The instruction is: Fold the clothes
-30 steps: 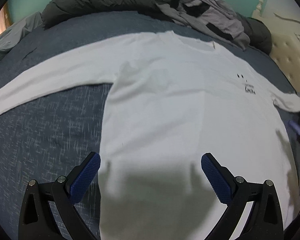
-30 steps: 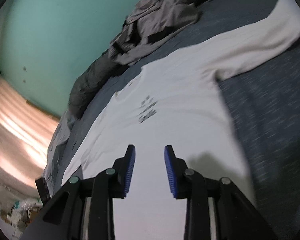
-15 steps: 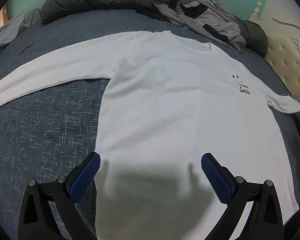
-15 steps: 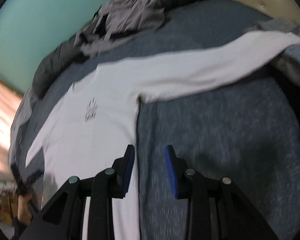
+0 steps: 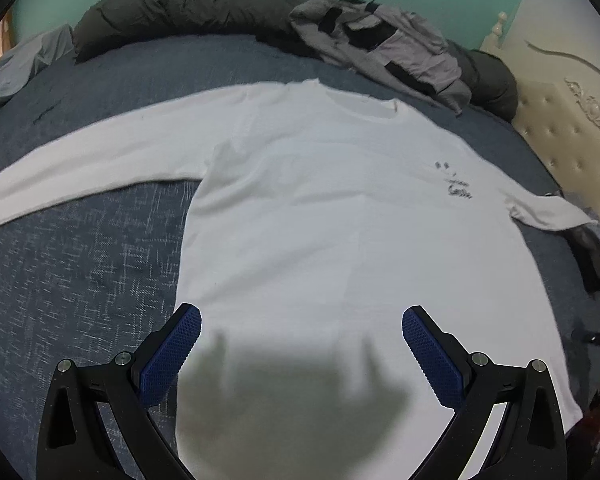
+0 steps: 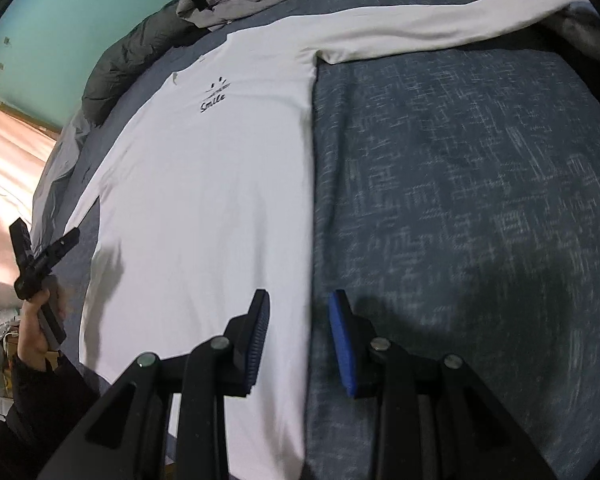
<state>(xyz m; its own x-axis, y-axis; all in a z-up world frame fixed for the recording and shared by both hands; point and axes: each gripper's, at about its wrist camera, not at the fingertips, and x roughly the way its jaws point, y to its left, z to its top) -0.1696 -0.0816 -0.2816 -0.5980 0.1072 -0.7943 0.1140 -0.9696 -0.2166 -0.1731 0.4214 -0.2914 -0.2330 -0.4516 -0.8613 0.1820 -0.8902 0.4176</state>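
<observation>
Across the blue bed (image 5: pixel 80 280), a white long-sleeved shirt (image 5: pixel 340 220) lies flat, front up, both sleeves stretched outward. Left tool (image 5: pixel 300 344) hovers above the shirt's lower hem area, its blue pads spread wide with nothing between them; its shadow falls on the cloth. Right tool (image 6: pixel 300 332) hangs over the shirt's side edge, pads parted narrowly, gripping nothing. Beyond the shirt's collar lie a grey garment (image 5: pixel 388 52) and a dark rolled quilt (image 5: pixel 188 12).
</observation>
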